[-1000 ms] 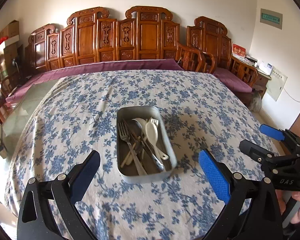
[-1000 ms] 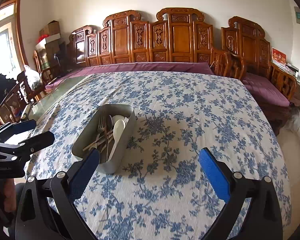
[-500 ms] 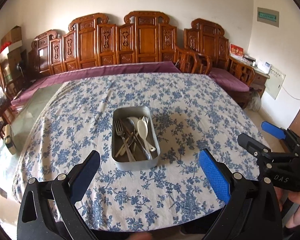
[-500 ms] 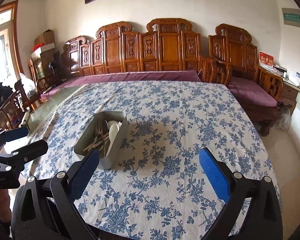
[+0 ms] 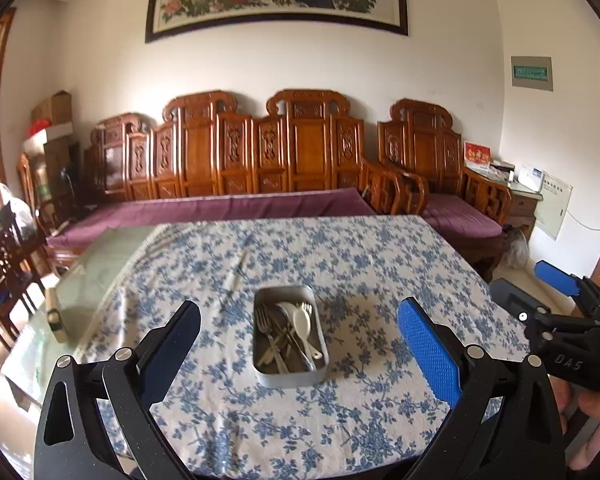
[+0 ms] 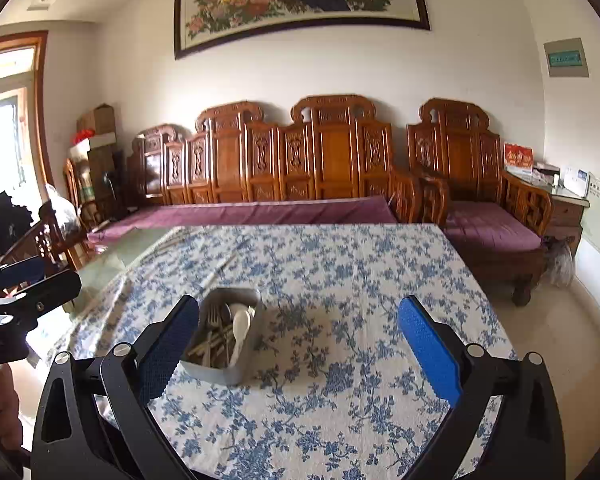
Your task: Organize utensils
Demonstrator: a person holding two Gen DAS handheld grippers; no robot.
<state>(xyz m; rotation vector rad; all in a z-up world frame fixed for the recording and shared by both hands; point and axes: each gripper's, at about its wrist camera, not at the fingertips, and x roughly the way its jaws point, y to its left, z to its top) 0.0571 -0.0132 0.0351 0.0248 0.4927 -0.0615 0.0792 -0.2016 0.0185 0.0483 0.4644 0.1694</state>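
Observation:
A grey metal tin (image 5: 288,376) stands on the blue-flowered tablecloth (image 5: 340,264), holding metal forks (image 5: 266,324), a white plastic spoon (image 5: 302,326) and other cutlery. It also shows in the right wrist view (image 6: 216,372). My left gripper (image 5: 298,344) is open and empty, held back from the tin near the table's front edge. My right gripper (image 6: 298,344) is open and empty, back from the table, with the tin to its left. The right gripper also shows at the right of the left wrist view (image 5: 540,292).
A carved wooden bench (image 5: 260,152) with purple cushions runs behind the table. A wooden armchair (image 6: 480,200) and a side cabinet (image 6: 568,204) stand at the right. Dark chairs (image 5: 8,264) stand at the left. Bare glass tabletop (image 5: 100,256) shows left of the cloth.
Both grippers have pulled back and up from the table, so the tin looks smaller and farther away. Both stay open and empty. The tin has not moved.

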